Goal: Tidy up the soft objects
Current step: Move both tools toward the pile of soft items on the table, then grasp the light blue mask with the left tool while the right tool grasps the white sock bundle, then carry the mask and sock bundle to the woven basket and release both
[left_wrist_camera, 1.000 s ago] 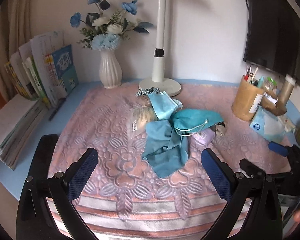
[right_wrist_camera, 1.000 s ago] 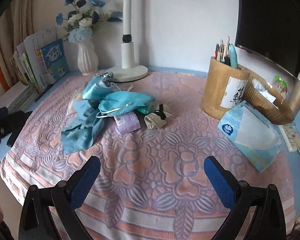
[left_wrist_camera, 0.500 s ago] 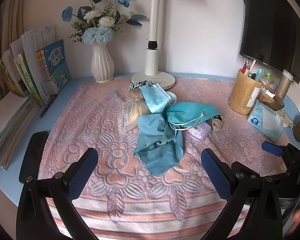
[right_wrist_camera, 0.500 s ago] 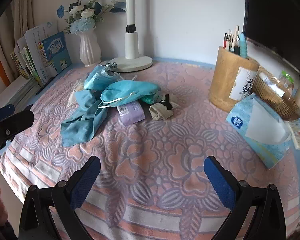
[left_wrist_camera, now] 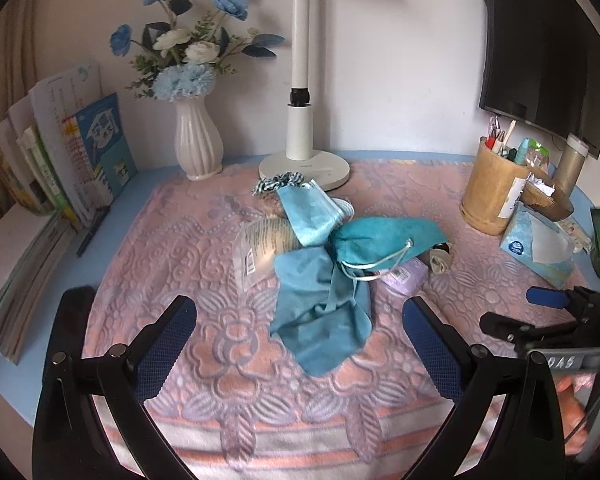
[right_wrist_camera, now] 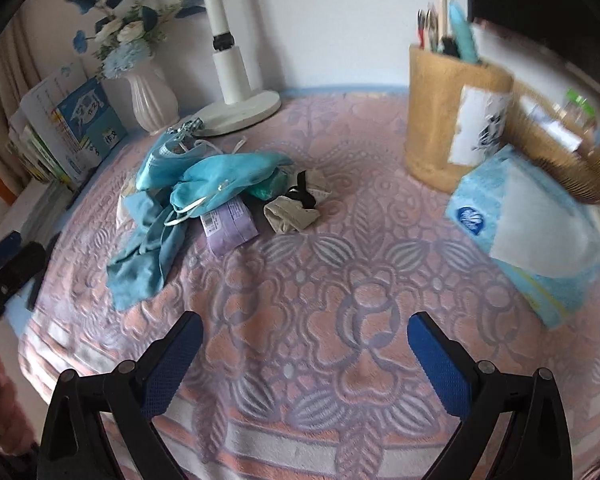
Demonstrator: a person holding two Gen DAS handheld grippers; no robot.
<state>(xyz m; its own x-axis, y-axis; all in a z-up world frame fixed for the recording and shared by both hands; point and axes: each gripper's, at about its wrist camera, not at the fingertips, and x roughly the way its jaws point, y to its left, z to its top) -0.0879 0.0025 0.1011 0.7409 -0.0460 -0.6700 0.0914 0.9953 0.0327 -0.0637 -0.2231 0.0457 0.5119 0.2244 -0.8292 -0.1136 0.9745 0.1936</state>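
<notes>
Teal cloth [left_wrist_camera: 324,312] sprawls mid-surface, tangled under a drawstring pouch [left_wrist_camera: 384,236] and face mask [left_wrist_camera: 308,216], so with your left gripper [left_wrist_camera: 298,344] and right gripper [right_wrist_camera: 304,354] jaws wide and empty, one careless pinch could drag the whole pile.

We're over the near edge of the surface [left_wrist_camera: 112,220], which a patterned mat [left_wrist_camera: 204,264] covers. Mid-mat sits the heap: a cloth [left_wrist_camera: 324,312] nearest us, a drawstring pouch [left_wrist_camera: 384,236] lying over its far end, a face mask [left_wrist_camera: 308,212] behind that, a plastic packet [left_wrist_camera: 260,248] to the left. A small pack [right_wrist_camera: 228,224] pokes out right of the cloth, with a rolled sock [right_wrist_camera: 292,216] just beside it. Behind the heap we see a lamp base [left_wrist_camera: 304,168], a vase [left_wrist_camera: 198,144] to its left and books [left_wrist_camera: 60,160] leaning at far left. On the right stands a pen holder [right_wrist_camera: 452,128], with a tissue pack [right_wrist_camera: 528,236] in front of it.
</notes>
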